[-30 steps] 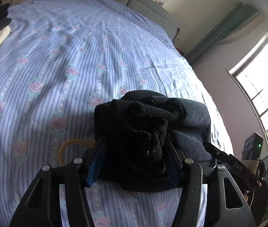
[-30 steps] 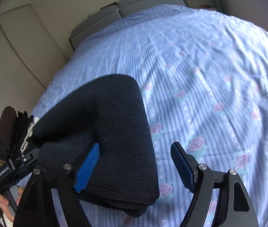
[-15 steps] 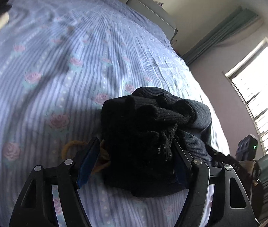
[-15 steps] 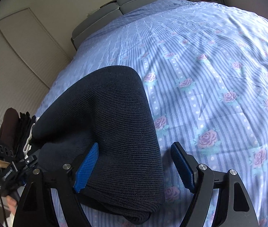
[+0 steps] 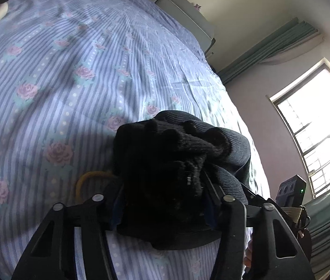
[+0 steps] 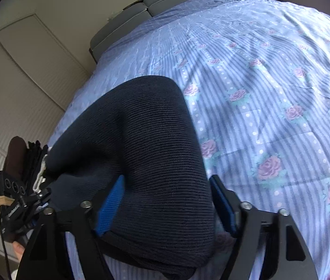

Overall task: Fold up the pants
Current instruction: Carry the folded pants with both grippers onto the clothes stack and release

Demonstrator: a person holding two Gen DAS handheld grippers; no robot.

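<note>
The dark ribbed pants (image 6: 146, 154) lie as a folded bundle on the floral bed sheet (image 6: 269, 88). In the left wrist view the bundle's bunched fuzzy end (image 5: 172, 163) fills the space between the fingers of my left gripper (image 5: 162, 200), which is shut on it. In the right wrist view my right gripper (image 6: 167, 198) has its blue pads (image 6: 110, 204) pressed on both sides of the folded end. A yellow cord loop (image 5: 88, 179) pokes out beside the bundle.
The bed's grey headboard (image 5: 183, 11) stands at the far end. A window (image 5: 316, 135) and green curtain (image 5: 269, 46) are on the right. A stack of folded clothes (image 6: 25, 161) sits at the bed's left side by the wardrobe (image 6: 20, 74).
My left gripper opened a little and then shut again on the bunched end. My right gripper has closed in from open onto the folded end. The bundle has stayed in place.
</note>
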